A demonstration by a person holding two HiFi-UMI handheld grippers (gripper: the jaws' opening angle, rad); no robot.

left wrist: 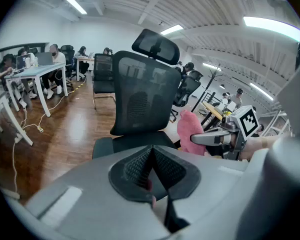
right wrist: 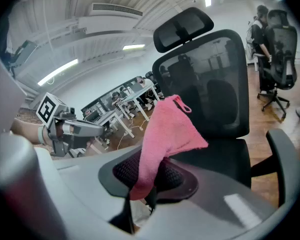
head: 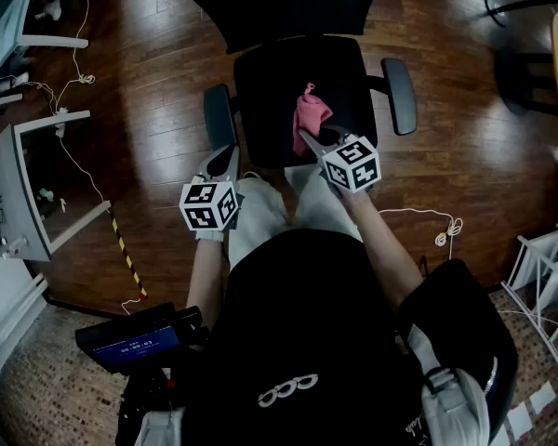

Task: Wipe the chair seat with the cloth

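My right claw (head: 305,139) is clamped on the pink cloth (head: 311,113) over the chair seat (head: 270,91); my left claw (head: 231,154) is closed, holding nothing.

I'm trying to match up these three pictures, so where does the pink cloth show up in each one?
Head view: cloth in the middle, over the chair seat, in the right hand-held gripper.
Left gripper view: cloth right of centre, beside the chair back.
Right gripper view: cloth at centre, standing up from the jaws.
Shared landmark: the black chair.
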